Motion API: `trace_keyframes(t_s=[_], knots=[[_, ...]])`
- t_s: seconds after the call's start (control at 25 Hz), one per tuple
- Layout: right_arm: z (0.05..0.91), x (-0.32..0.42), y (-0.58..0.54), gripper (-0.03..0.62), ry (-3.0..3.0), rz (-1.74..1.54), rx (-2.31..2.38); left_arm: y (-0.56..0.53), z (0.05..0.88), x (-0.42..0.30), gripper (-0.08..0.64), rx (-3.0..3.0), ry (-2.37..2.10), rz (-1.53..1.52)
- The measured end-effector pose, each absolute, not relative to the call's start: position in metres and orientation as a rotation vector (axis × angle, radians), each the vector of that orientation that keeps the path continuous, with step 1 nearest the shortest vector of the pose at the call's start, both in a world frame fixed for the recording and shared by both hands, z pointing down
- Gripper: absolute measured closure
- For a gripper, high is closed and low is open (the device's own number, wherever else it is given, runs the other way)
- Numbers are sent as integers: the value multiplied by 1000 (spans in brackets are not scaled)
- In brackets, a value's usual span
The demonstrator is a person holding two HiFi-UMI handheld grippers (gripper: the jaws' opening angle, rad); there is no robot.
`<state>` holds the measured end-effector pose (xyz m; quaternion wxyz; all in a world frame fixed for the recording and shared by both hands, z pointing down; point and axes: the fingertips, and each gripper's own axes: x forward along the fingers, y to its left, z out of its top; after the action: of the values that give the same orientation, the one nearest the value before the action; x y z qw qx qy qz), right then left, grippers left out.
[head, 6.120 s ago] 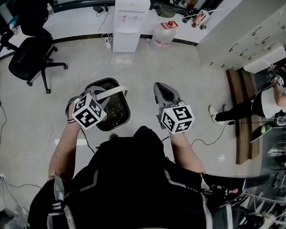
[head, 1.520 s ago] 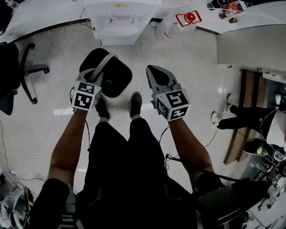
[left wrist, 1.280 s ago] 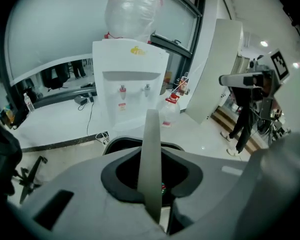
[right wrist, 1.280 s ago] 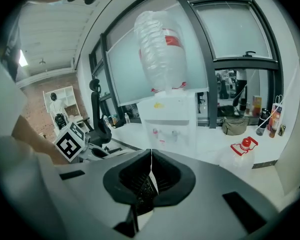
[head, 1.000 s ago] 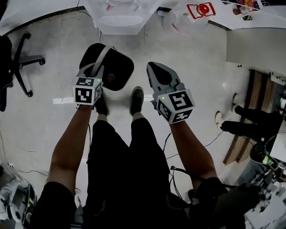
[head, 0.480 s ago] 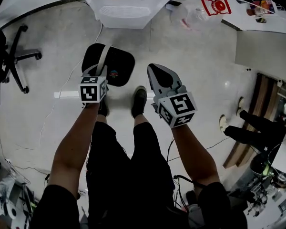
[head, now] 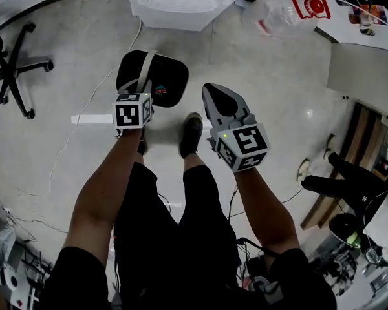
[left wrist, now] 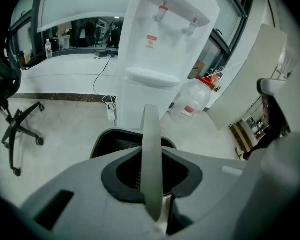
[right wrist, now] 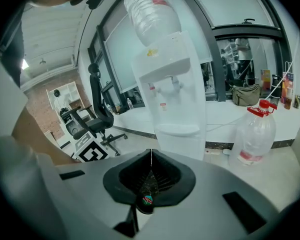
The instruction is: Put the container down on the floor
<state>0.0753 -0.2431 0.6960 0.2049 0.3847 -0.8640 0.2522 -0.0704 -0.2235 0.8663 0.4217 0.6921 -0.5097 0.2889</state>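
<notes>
Nearest, in the head view: black-trousered legs and dark shoes [head: 193, 132] on the pale floor [head: 271, 95]. Just beyond, the left gripper [head: 142, 88], jaws clamped from both sides on the grey carrying handle [left wrist: 151, 149] of the black container [head: 165, 79]. Handle upright, running straight through the pads in the left gripper view. Beside it, the right gripper [head: 211, 92], jaws pressed together tip to tip, holding nothing, aimed at the floor just right of the container and apart from it. Container itself just ahead of the left foot, open top up, with a small red-and-teal sticker [head: 160, 90] on its near side. Base touching the floor or just above it: cannot tell. Left of the feet, a strip of white tape [head: 90, 119]. Farther off, a white water dispenser [left wrist: 165, 44], and at its right a clear, red-capped water bottle [left wrist: 192, 101]. Farthest, at the left, a black office chair [left wrist: 20, 126] before the edge of the long white counter [left wrist: 50, 79].
</notes>
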Motion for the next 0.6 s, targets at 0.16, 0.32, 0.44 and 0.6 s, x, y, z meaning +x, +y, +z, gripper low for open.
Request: trace_keyframes(t_s=[0.16, 0.32, 0.44, 0.6], knots=[[711, 74, -242, 583, -2409, 698, 1060, -220, 885, -69, 485, 1721, -1273, 728], [727, 75, -240, 583, -2399, 724, 1062, -217, 905, -67, 485, 1693, -1271, 712], [735, 74, -238, 583, -2399, 739, 1061, -217, 919, -66, 485, 1679, -1273, 711], [748, 75, -230, 583, -2382, 752, 1051, -210, 932, -66, 485, 1658, -1277, 713]])
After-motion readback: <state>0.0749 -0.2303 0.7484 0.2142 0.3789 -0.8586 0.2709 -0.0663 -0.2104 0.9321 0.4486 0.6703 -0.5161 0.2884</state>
